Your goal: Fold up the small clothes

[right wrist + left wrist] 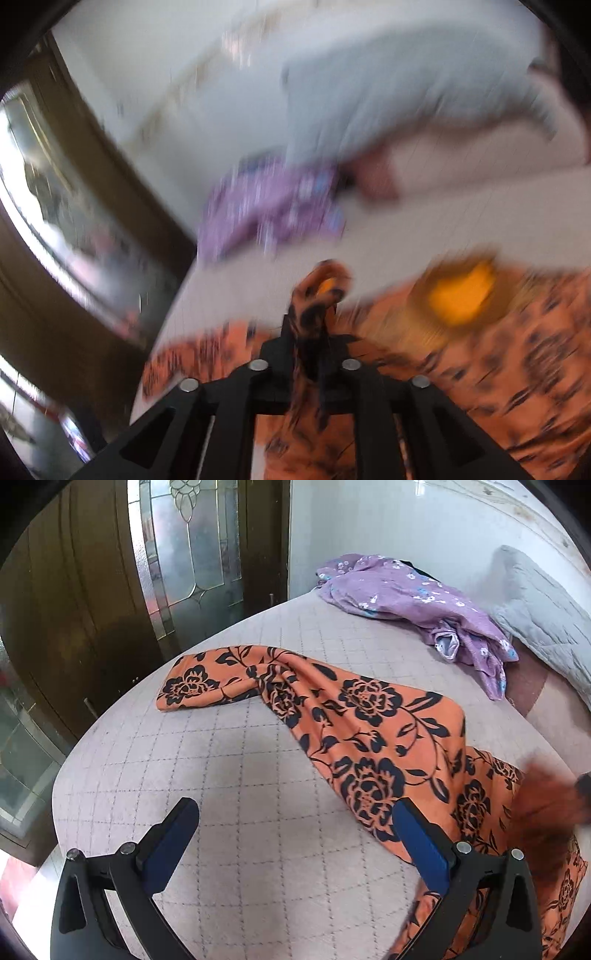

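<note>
Garments on the bed, counted: two. First, orange floral garment [354,716], black flower-and-vine print, spread in a long diagonal band across quilted bed cover [229,812], one end lying flat toward the far left edge, the other end running off to the lower right, lifted and motion-blurred there. Second, purple floral garment [413,602], crumpled in a heap at the far side of the bed, well apart from the orange one, just beside grey pillow [543,620]. Pillows: one. Doors with leaded glass panels [188,550] beyond the bed's left edge, dark wood around them; white wall behind the purple heap. Containers: none seen. Writing or labels: none readable in either view. Left gripper [295,812] spread wide over bare quilt, blue pads [421,842] facing inward, nothing between them; right-hand finger overlapping the orange cloth's edge in the view, contact not certain. Right gripper [314,325] pressed together, pinching a bunched fold of the orange floral garment [498,369], cloth poking up beyond the fingertips and trailing down between the fingers. Right wrist view heavily smeared; purple floral garment [273,206] and grey pillow [369,96] only as streaks; yellow-orange blurred patch at right, identity unclear.
</note>
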Available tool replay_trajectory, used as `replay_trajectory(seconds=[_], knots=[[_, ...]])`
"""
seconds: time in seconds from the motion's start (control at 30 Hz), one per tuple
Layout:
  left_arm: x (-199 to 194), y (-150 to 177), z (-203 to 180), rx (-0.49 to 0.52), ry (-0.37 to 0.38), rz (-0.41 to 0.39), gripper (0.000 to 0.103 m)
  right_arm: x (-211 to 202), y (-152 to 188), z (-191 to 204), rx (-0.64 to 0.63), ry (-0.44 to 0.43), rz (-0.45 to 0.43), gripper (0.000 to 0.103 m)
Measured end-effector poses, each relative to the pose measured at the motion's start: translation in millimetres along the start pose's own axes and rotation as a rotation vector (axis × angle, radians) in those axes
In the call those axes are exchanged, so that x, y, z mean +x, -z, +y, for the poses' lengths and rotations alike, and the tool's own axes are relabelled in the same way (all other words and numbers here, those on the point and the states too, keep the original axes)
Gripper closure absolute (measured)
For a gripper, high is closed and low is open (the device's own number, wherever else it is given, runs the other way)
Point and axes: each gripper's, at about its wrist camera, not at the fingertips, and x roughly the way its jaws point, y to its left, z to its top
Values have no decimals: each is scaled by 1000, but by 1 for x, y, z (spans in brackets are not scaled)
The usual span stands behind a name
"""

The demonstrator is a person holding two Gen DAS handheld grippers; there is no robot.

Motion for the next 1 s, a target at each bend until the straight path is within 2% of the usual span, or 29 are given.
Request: replay_trajectory(seconds=[0.03,0.07,0.1,0.17,0.23,0.27,0.33,0.37,0.4,0.47,0.6,0.63,0.77,0.9,0.93,1.0], knots=[[1,-1,3,0,-3,1,0,9,13,2,-3,-23,35,51],[3,-1,5,-1,-11,1,0,17,23,3,-2,-63,56,27],[3,-2,6,0,-13,3,0,18,30,3,-2,-100,59,24],[4,-4,10,-10,-13,8,0,18,33,3,-21,-144,63,24],[3,-4,12,-23,-14,7,0,11,32,-4,-23,-143,16,24],[2,-4,11,-28,-8,5,0,3,30,-12,-26,-91,-22,24],[0,-2,7,-20,17,1,0,-9,30,-25,-32,-2,-44,27],[-2,0,0,9,31,-11,0,-11,30,-33,-29,14,-48,34],[-4,1,-5,32,36,-19,0,-16,31,-46,-25,46,-48,47],[-13,7,-24,121,53,-60,0,-30,35,-81,-4,131,-54,54],[-22,19,-55,236,142,-82,0,-62,37,-150,119,218,-63,56],[-22,21,-61,255,145,-83,0,-73,37,-170,155,233,-64,56],[-8,37,-95,381,60,-68,0,-92,40,-231,240,323,-35,56],[20,55,-118,481,-27,18,0,-84,44,-265,271,391,46,55],[25,59,-122,497,-33,27,0,-79,45,-273,279,413,73,55],[26,62,-128,509,-31,26,0,-80,45,-281,283,403,86,57]])
